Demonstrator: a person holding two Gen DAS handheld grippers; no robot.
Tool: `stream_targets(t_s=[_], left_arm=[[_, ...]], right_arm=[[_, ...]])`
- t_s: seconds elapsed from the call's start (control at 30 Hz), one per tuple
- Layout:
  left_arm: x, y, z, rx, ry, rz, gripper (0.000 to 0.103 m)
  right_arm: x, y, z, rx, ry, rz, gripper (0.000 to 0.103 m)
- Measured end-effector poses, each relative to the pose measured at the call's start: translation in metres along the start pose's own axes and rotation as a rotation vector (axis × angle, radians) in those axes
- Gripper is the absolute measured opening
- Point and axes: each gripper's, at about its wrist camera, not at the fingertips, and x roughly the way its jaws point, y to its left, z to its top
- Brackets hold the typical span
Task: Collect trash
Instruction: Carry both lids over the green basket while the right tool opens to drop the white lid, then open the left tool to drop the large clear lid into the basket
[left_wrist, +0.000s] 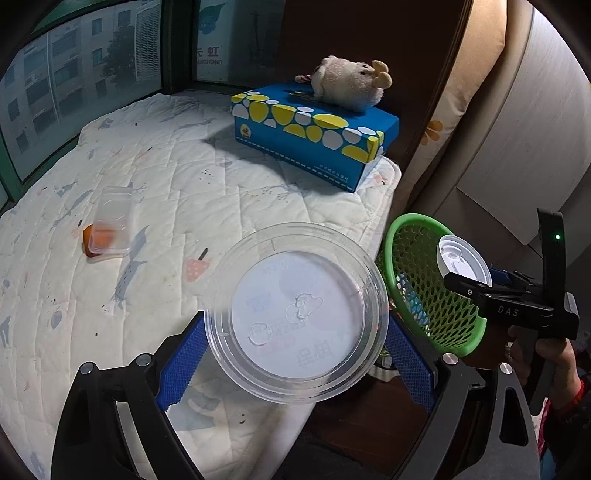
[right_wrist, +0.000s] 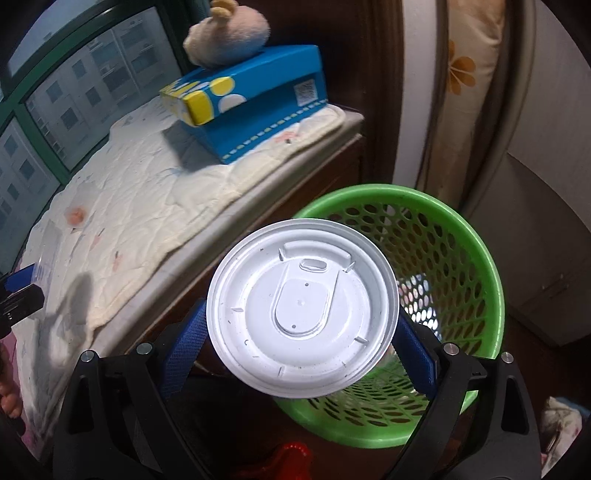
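My left gripper (left_wrist: 295, 347) is shut on a clear round plastic lid (left_wrist: 295, 314), held above the quilt's near right edge. My right gripper (right_wrist: 301, 347) is shut on a white cup lid (right_wrist: 303, 310), held at the near rim of the green mesh basket (right_wrist: 476, 258). In the left wrist view the right gripper (left_wrist: 476, 284) holds the white lid (left_wrist: 461, 260) over the green basket (left_wrist: 413, 266). A small clear sauce container (left_wrist: 110, 229) with orange contents lies on the quilt to the left.
A white printed quilt (left_wrist: 166, 184) covers a ledge by a window. A blue tissue box (left_wrist: 314, 129) with a plush toy (left_wrist: 351, 85) stands at its far right corner. A dark wooden panel and cushion rise behind the basket. A red object (right_wrist: 291, 458) lies below.
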Motion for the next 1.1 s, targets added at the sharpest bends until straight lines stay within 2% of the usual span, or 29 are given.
stream_targets(t_s=[0.27, 0.53, 1.1], left_arm=[[0.011, -0.032, 0.012, 0.055, 0.012, -0.025, 0.089], [0.024, -0.060, 0.021, 0.098, 0.026, -0.053, 0.089], [0.068, -0.135, 0.028, 0.195, 0.099, -0.112, 0.089]], right_arm=[[0.012, -0.051, -0.008, 0.112, 0.016, -0.040, 0.093], [0.010, -0.066, -0.007, 0.137, -0.008, -0.071, 0.095], [-0.067, -0.086, -0.023, 0.189, -0.156, -0.076, 0.095]])
